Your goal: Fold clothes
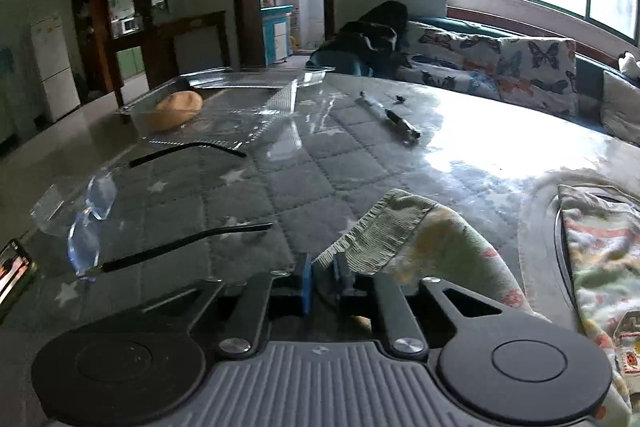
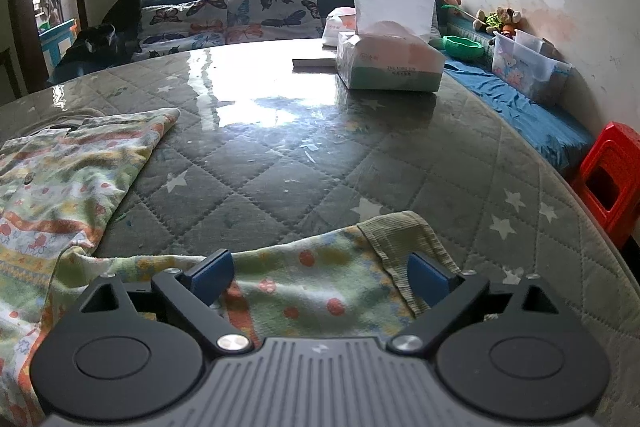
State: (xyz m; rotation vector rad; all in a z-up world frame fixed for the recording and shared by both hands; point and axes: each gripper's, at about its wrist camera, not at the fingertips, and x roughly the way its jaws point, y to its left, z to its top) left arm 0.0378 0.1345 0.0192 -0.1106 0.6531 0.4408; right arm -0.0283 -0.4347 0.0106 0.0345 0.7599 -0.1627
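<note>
**Pinch both cuffs before folding**

Our left gripper (image 1: 322,277) is clenched on the ribbed green cuff (image 1: 384,231); our right gripper (image 2: 320,277) gapes over the pastel printed cotton garment (image 2: 72,171), which lies beside the tissue box (image 2: 390,61). We should pinch squarely, then lift evenly.

The only legible print is on the tissue box (image 2: 390,65) at the far side of the tabletop (image 2: 280,155) — small dark capitals on its front face, roughly "ZHU XIANG YUN", though the letters are too small to be sure. Left of them on the same face sits a round logo with characters, unreadable. Nothing else carries readable text.
</note>
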